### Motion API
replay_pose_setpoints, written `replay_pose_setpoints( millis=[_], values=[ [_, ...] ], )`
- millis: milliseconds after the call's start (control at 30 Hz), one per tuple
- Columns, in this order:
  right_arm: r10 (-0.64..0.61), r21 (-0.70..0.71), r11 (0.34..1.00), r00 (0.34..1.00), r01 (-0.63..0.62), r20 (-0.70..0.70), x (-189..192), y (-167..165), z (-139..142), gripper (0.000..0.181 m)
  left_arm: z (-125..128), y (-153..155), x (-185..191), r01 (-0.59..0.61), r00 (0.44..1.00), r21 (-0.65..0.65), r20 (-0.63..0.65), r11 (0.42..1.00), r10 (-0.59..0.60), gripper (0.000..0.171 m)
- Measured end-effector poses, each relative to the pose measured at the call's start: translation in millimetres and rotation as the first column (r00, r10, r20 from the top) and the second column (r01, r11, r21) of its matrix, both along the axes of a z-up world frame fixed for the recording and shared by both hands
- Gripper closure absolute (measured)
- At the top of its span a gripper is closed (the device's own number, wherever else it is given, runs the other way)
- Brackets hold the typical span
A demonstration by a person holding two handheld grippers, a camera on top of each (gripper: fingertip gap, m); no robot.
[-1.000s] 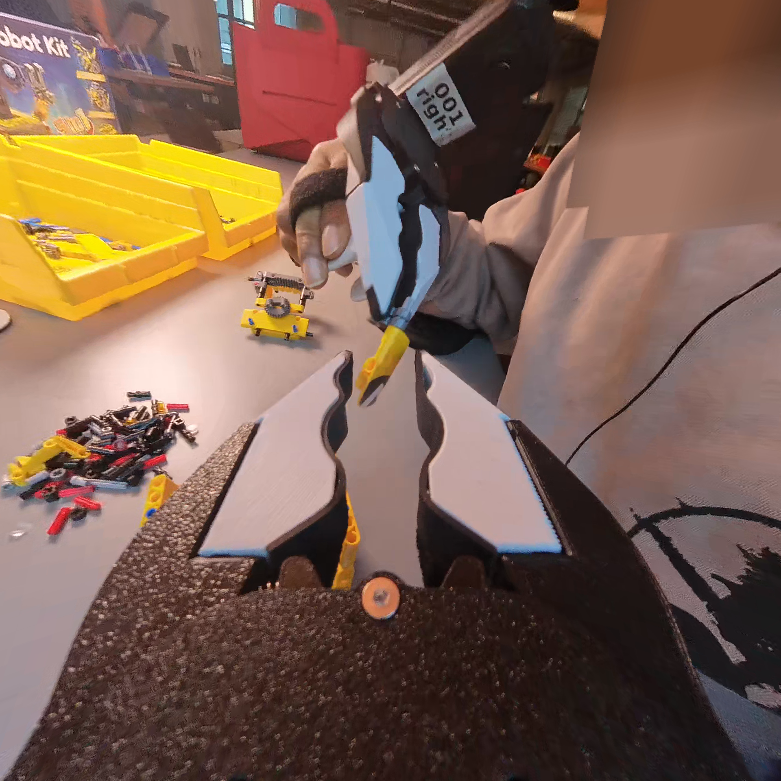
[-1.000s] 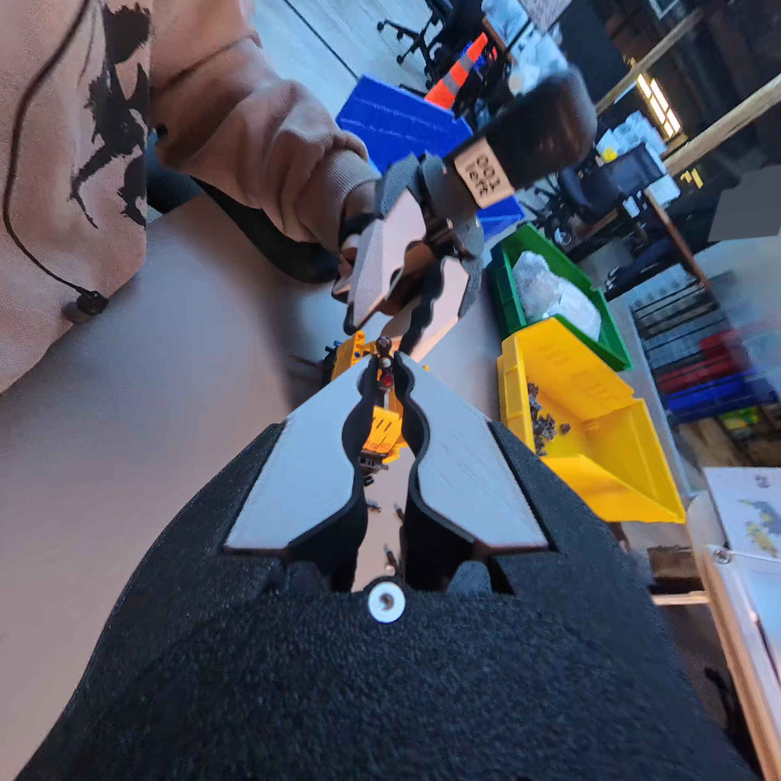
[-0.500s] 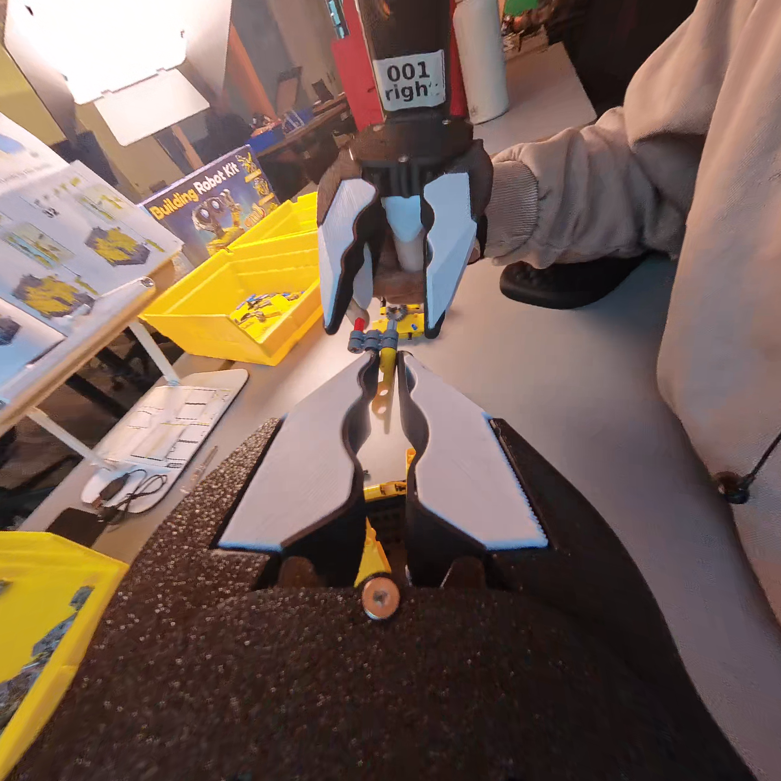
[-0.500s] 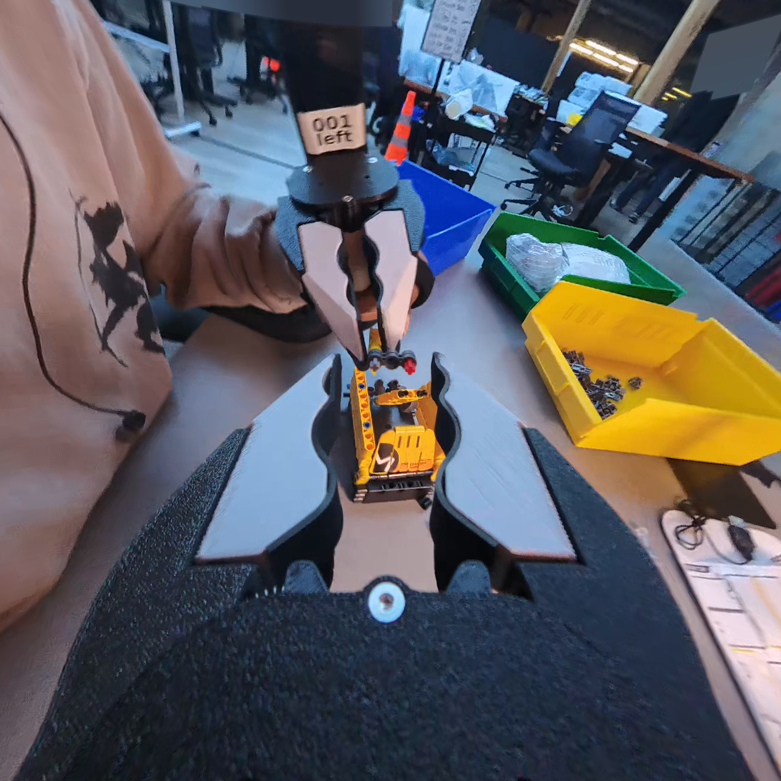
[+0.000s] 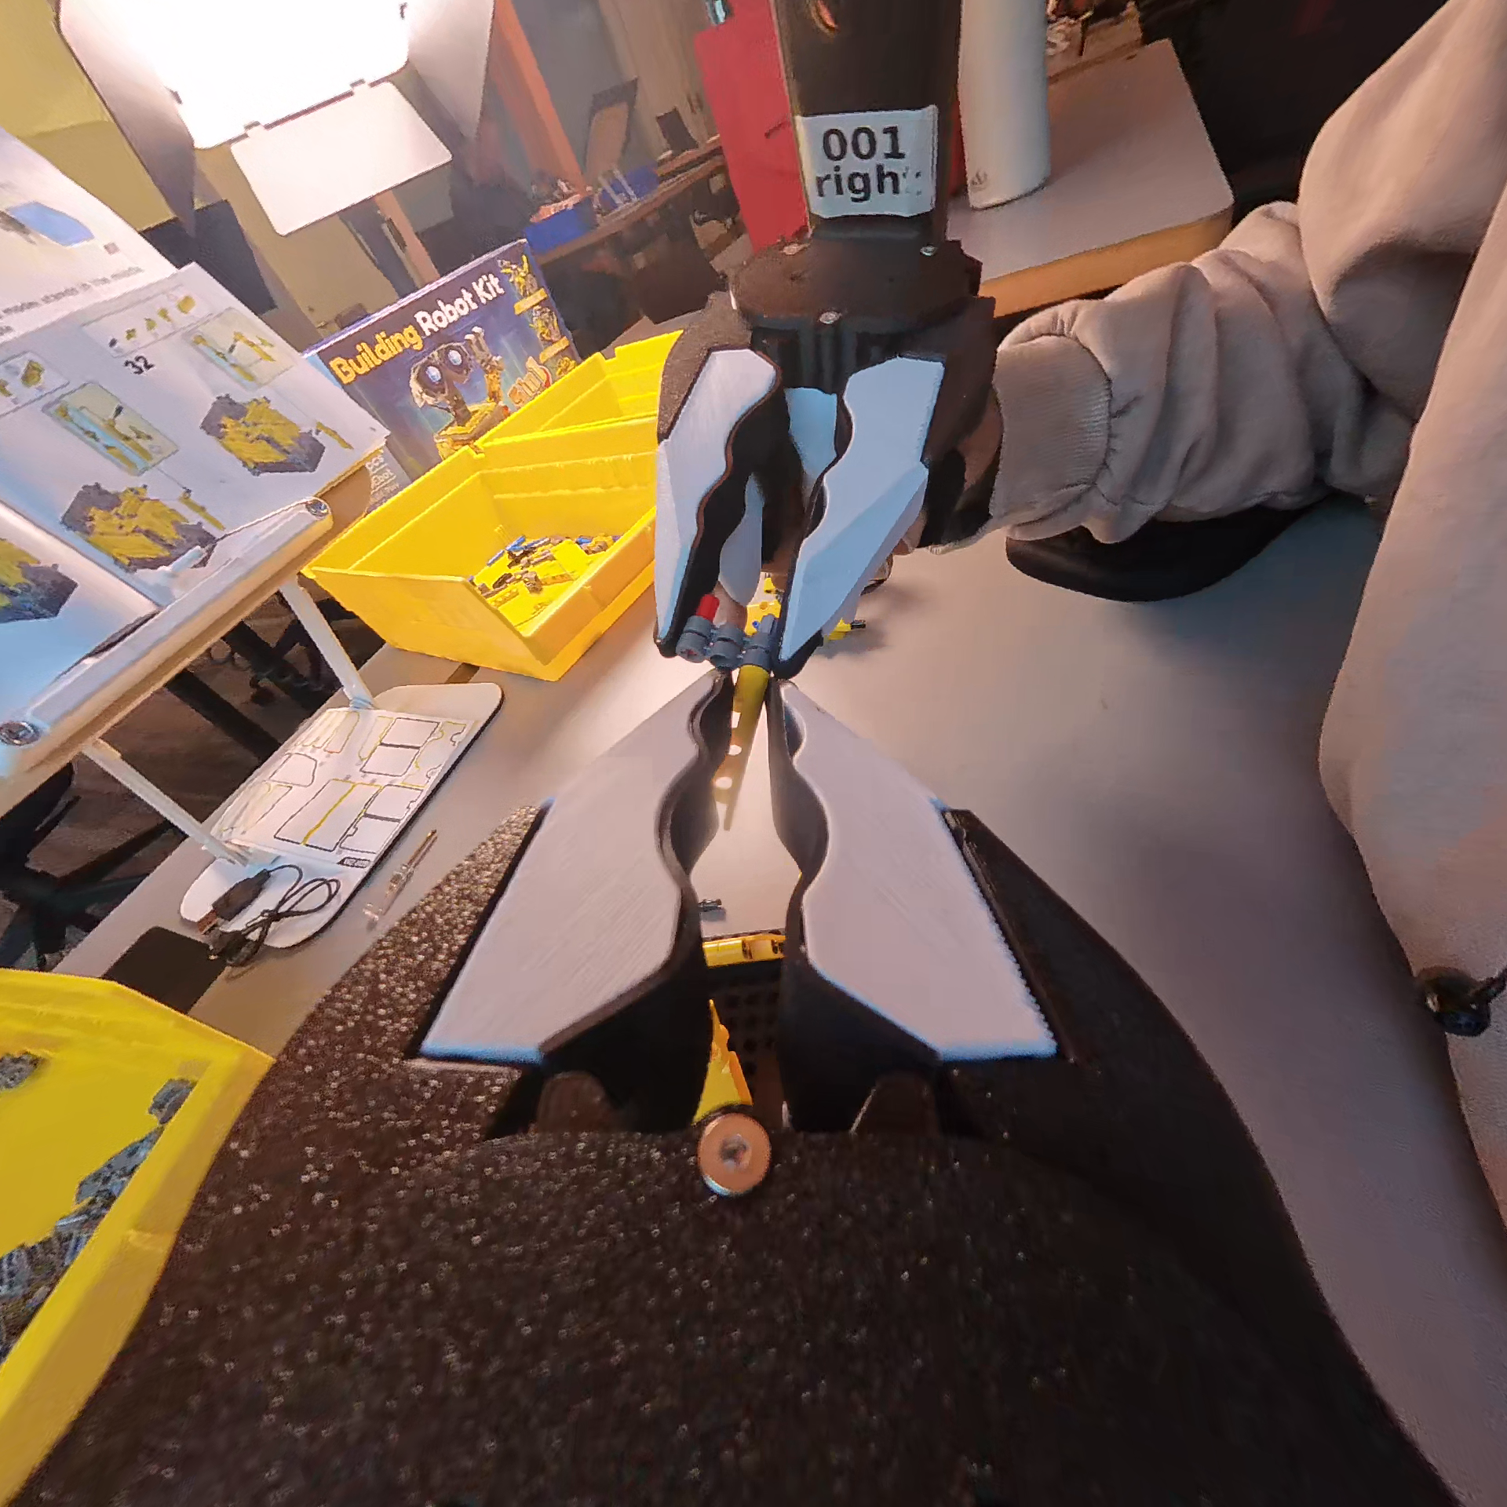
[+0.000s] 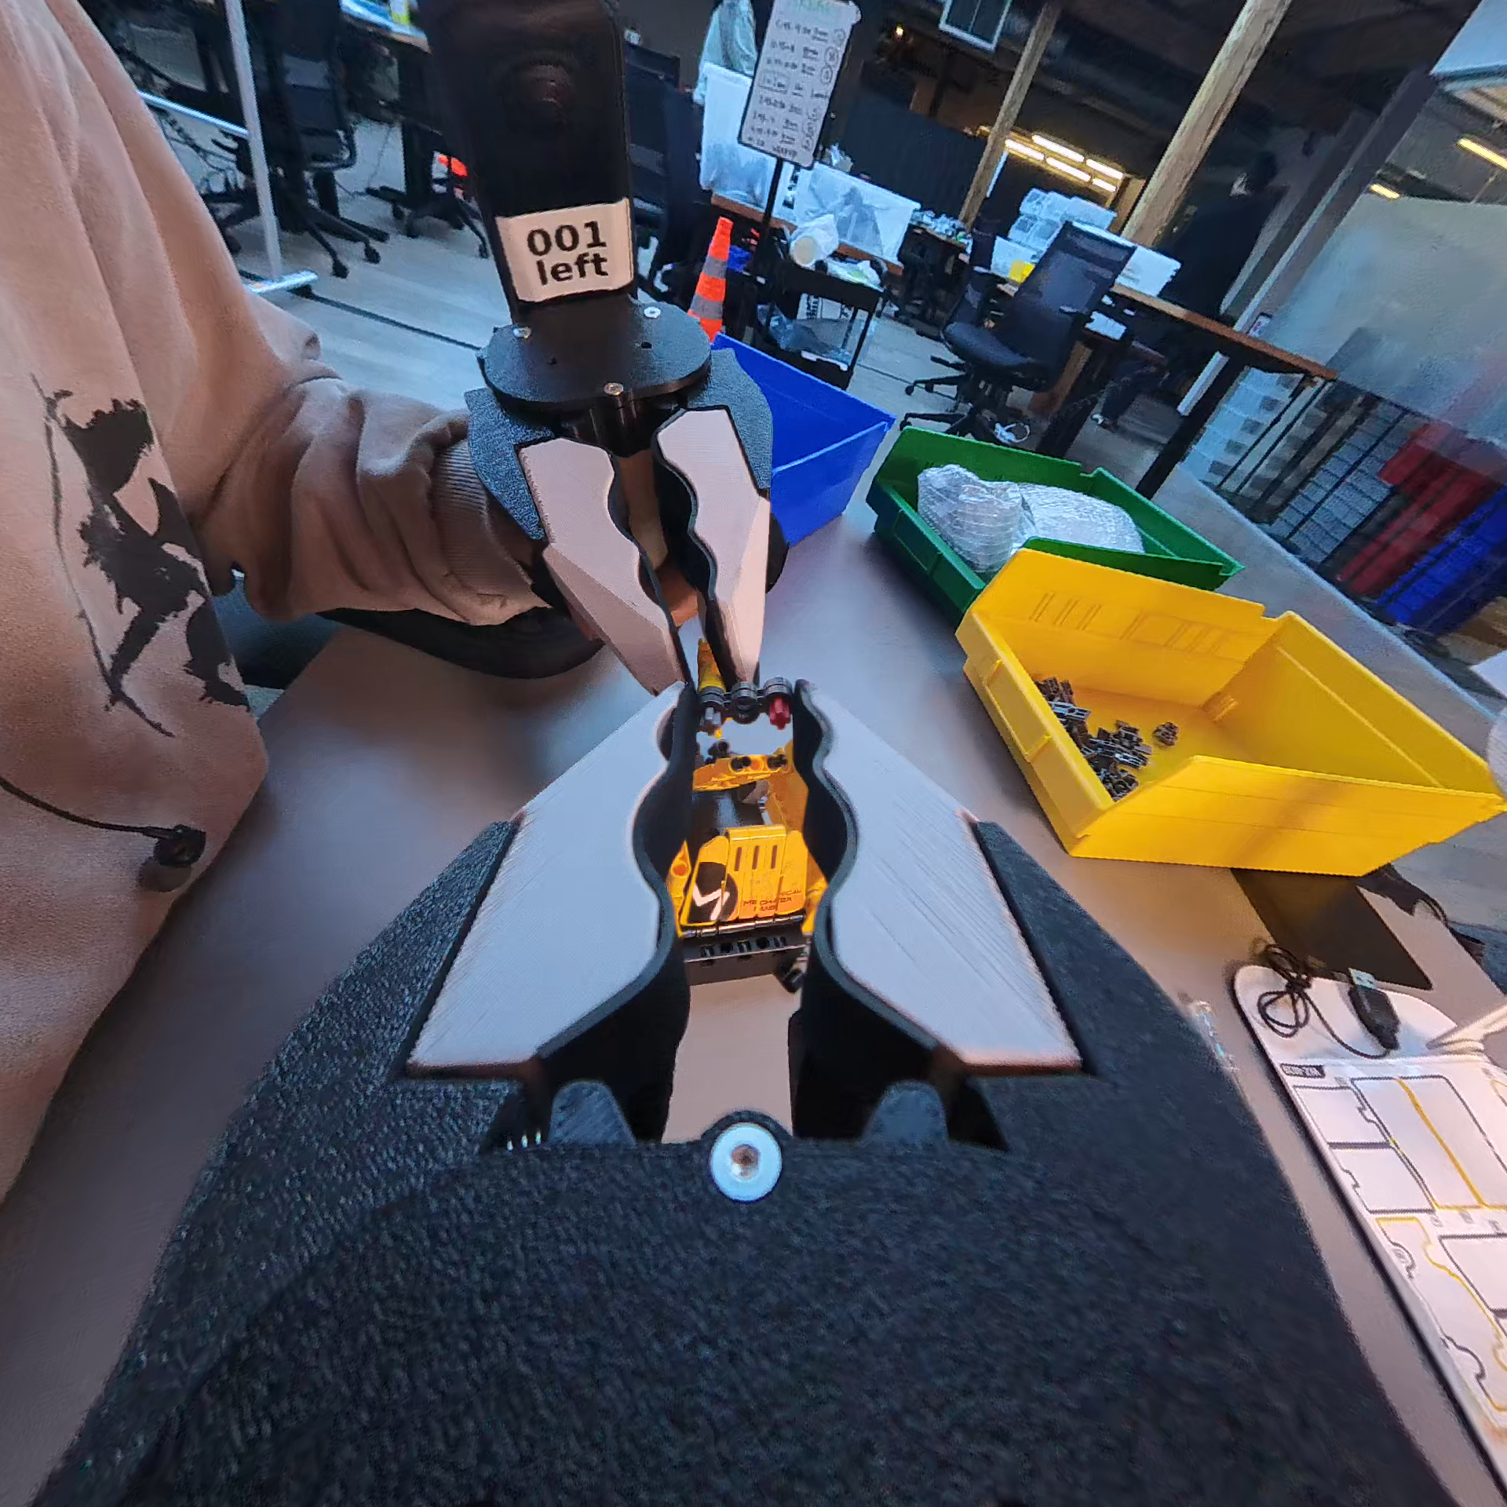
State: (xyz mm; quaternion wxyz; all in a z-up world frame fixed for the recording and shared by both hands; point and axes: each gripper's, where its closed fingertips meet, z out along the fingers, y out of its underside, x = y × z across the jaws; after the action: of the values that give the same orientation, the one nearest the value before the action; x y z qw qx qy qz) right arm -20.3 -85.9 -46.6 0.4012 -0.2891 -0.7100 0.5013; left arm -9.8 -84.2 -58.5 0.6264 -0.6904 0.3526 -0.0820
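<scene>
Left gripper (image 5: pixel 746 693) pinching yellow beam (image 5: pixel 748 683) upright | right gripper (image 6: pixel 742 703) clamping grey pin connector (image 6: pixel 744 700) crosswise | tips touching above worktop (image 5: pixel 1101 775)

We see a grey table (image 6: pixel 897 620). On it sit yellow bins (image 6: pixel 1223 734), a green bin (image 6: pixel 921 522), a blue bin (image 6: pixel 815 457) and a yellow brick model (image 6: pixel 746 877).
</scene>
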Motion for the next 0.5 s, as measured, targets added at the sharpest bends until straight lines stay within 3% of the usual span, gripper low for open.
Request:
replay_pose_setpoints(
  millis=[267, 333, 400, 500],
  values=[
    [-0.007, 0.058, 0.998, 0.999, 0.009, -0.035, 4, 1, 3, 0.161, 2, -1, 2, 0.026, 0.998, -0.03, 0.057, 0.999, -0.024, 0.166],
    [-0.058, 0.026, 0.998, 0.995, 0.06, -0.086, 8, 17, 15, 0.161, 2, 1, -27, -0.069, 0.996, -0.026, 0.059, 0.997, 0.07, 0.166],
    [-0.109, -0.027, 0.994, 0.989, 0.106, -0.103, 27, 47, 31, 0.16, 8, -9, -52, -0.077, 0.982, -0.039, 0.169, 0.996, 0.083, 0.167],
    [-0.091, -0.037, 0.995, 0.993, 0.088, -0.075, 34, 36, 15, 0.16, 1, -3, -38, -0.051, 0.991, -0.044, 0.119, 0.998, 0.056, 0.165]
  ],
)
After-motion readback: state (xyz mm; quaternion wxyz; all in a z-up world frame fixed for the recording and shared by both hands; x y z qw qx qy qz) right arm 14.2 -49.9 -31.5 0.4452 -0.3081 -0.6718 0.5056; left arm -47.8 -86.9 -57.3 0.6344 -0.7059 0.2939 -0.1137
